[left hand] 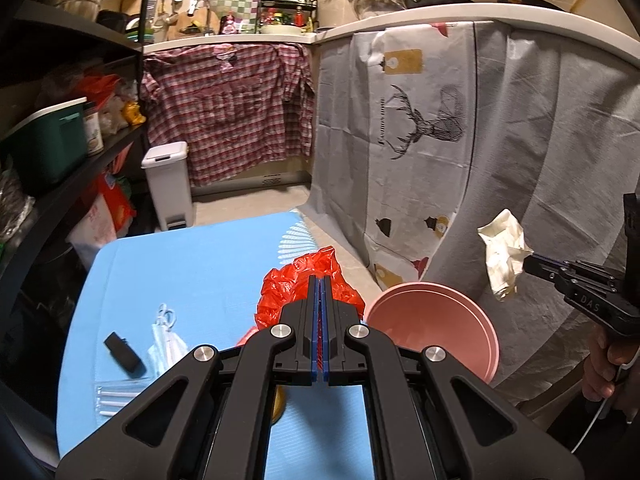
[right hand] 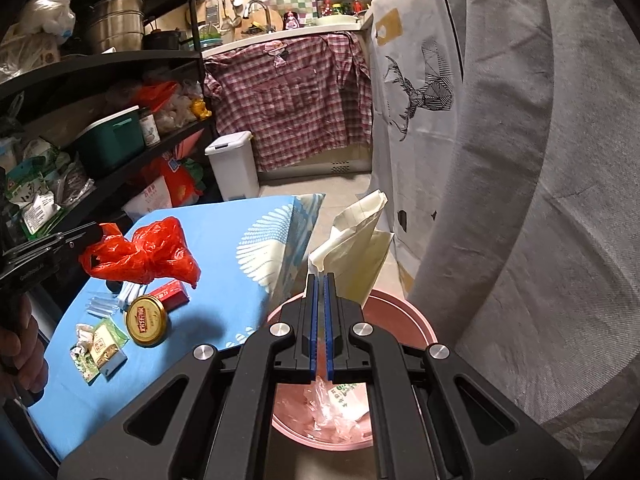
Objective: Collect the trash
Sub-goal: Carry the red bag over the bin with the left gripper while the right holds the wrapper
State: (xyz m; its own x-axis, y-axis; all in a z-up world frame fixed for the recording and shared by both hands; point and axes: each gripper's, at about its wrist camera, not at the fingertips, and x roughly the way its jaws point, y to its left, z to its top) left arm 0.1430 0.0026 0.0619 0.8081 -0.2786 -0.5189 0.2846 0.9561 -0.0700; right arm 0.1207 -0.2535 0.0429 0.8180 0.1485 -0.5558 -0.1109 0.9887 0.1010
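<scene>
Above the pink bin [right hand: 400, 312], the right gripper [right hand: 320, 280] has its jaws pinched onto a crumpled cream paper bag [right hand: 360, 240] (clear plastic wrappers already lie inside the bin). Over the blue table [left hand: 200, 272], the left gripper [left hand: 319, 284] is clamped on a red plastic bag [left hand: 304, 276], lifted clear of a gold-lidded jar [right hand: 146, 320].

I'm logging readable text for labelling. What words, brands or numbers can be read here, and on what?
"DAS": on the right gripper, seen from the left wrist view.
Pale lettering on the left gripper: too blurred to read.
Gold jar lid: red label, too blurred.
Red box, green packets, printing on trash in the pink bin: too small.
Shelf bag: characters unreadable.
</scene>
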